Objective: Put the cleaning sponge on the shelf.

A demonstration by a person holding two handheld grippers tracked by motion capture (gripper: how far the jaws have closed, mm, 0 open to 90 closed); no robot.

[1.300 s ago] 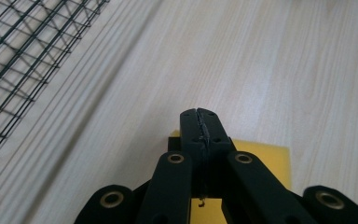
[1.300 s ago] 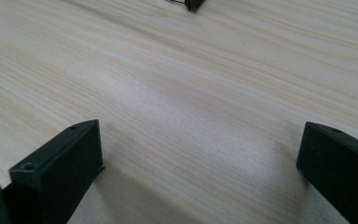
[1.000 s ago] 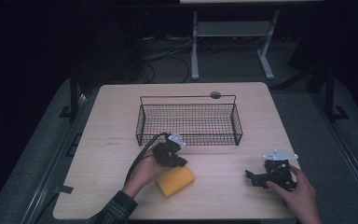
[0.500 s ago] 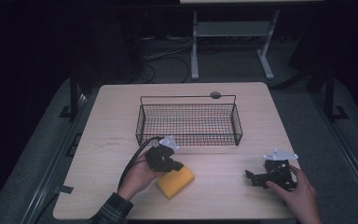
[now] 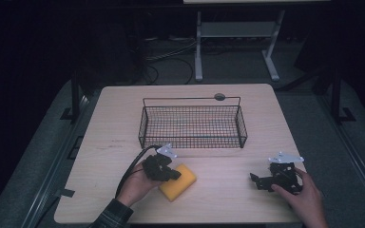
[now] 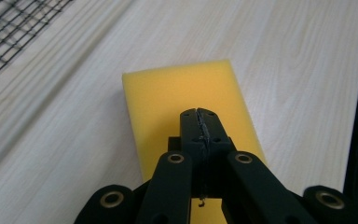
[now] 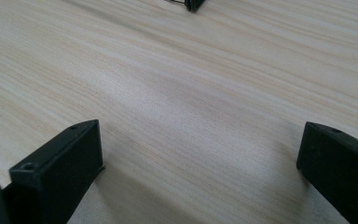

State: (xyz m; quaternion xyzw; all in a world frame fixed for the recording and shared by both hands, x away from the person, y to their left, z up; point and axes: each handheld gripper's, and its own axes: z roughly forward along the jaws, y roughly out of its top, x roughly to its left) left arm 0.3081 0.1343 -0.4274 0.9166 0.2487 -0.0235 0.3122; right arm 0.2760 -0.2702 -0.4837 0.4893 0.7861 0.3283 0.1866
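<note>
- Sponge (image 5: 177,182), yellow, flat on table (image 5: 218,209), near side, left of centre, just near of wire basket (image 5: 192,126)
- Left gripper (image 6: 200,116) clenched empty, over sponge
- Right gripper (image 7: 200,172) released, resting far right

A light wooden table (image 5: 109,128) carries a wire basket (image 5: 192,124) and a yellow sponge (image 5: 180,179).

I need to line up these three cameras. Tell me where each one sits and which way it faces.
High view: above the person's side, looking forward and down on table, wire basket, both hands.
Left gripper view: on the left gripper, along shut fingers over yellow sponge.
Right gripper view: on the right gripper, open fingers, low over tabletop.
Shared: sponge, basket in high and left views.
</note>
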